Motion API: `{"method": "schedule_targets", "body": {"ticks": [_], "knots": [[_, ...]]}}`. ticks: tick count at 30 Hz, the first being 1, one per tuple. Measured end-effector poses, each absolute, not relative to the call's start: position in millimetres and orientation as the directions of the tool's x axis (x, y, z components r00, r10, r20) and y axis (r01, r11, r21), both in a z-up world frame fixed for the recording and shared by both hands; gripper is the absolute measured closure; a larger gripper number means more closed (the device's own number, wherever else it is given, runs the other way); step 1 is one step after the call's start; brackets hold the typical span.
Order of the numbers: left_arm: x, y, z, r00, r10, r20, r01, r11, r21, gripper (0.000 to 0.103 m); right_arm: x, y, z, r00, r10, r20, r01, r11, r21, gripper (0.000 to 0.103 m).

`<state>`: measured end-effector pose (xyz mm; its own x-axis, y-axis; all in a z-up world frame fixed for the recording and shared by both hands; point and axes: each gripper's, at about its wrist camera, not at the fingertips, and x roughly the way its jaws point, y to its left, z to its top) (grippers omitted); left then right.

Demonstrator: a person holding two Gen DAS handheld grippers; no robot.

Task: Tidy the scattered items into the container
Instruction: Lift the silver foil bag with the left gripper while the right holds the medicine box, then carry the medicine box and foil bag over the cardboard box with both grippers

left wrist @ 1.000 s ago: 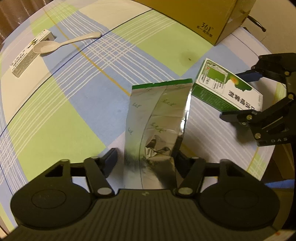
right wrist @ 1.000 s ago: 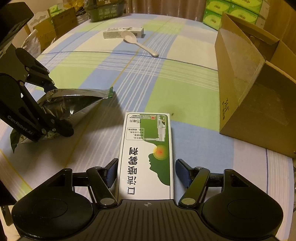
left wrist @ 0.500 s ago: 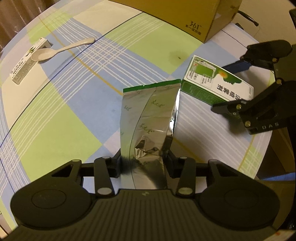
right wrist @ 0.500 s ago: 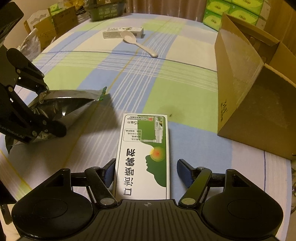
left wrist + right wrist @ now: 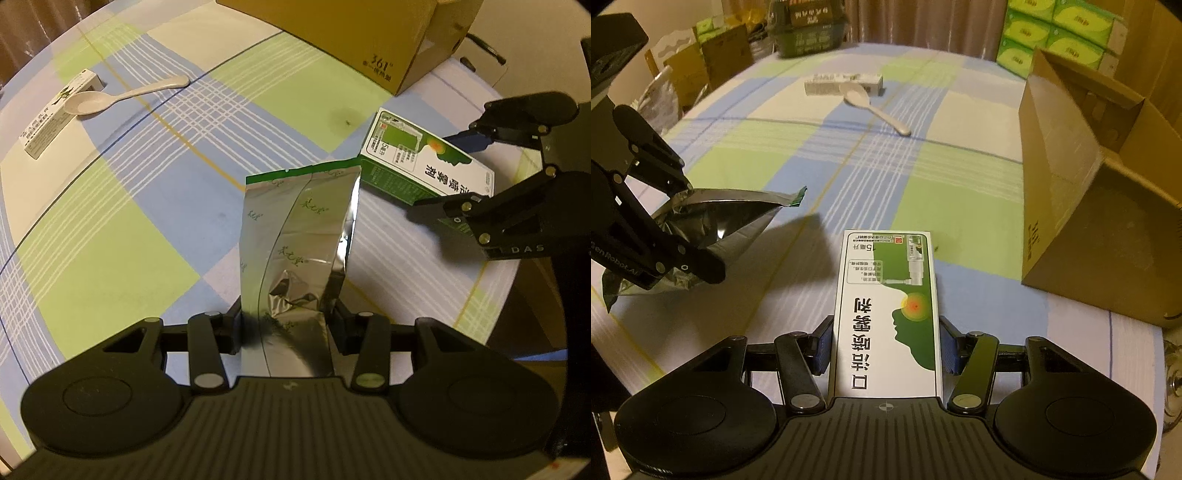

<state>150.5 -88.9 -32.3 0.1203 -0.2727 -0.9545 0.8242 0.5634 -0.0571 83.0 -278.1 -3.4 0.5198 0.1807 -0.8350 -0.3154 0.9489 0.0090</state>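
A silver foil pouch with a green top edge is lifted off the checked tablecloth, and my left gripper is shut on its crumpled lower end. From the right wrist view the same pouch hangs in the left gripper. A green-and-white spray box lies between the pads of my right gripper, whose jaws are closing and touch both long sides. The open brown cardboard box stands to the right. A white spoon and a small white carton lie farther back.
Green tissue packs and a dark green basket stand beyond the table's far edge. Cardboard boxes and a bag sit off the left side. A glass object shows at the right edge. The tablecloth between box and spoon is bare.
The left jaws have come together on the foil pouch. The right jaws have narrowed until the pads meet the spray box's sides. Neither hand has shifted much.
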Motion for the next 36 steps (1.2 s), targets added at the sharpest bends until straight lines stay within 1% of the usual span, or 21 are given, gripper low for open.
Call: {"method": "schedule_targets", "body": {"ticks": [6, 11, 17, 27, 36], "knots": [[150.3, -81.4, -4.7, 0.12, -0.311, -0.943, 0.813, 0.575, -0.086, 0.064, 76.0, -278.9, 13.6, 0.553, 0.193, -0.81, -0.301, 0.953, 0.022, 0.05], [144.5, -81.3, 14.1, 0.152, -0.296, -0.943, 0.821, 0.57, -0.046, 0.064, 68.1, -281.9, 22.9, 0.572, 0.201, -0.795, -0.289, 0.957, 0.034, 0.05], [133.8, -88.9, 27.1, 0.167, -0.3, -0.939, 0.83, 0.557, -0.031, 0.064, 56.4, -294.8, 32.0, 0.586, 0.205, -0.784, -0.26, 0.964, 0.058, 0.05], [116.3, -121.0, 37.8, 0.154, -0.308, -0.939, 0.851, 0.525, -0.033, 0.064, 36.8, -324.8, 50.4, 0.615, 0.168, -0.771, -0.216, 0.976, 0.041, 0.05], [111.3, -167.5, 62.1, 0.157, -0.315, -0.936, 0.886, 0.463, -0.007, 0.064, 34.3, -361.6, 88.7, 0.678, 0.124, -0.725, -0.18, 0.984, 0.001, 0.05]]}}
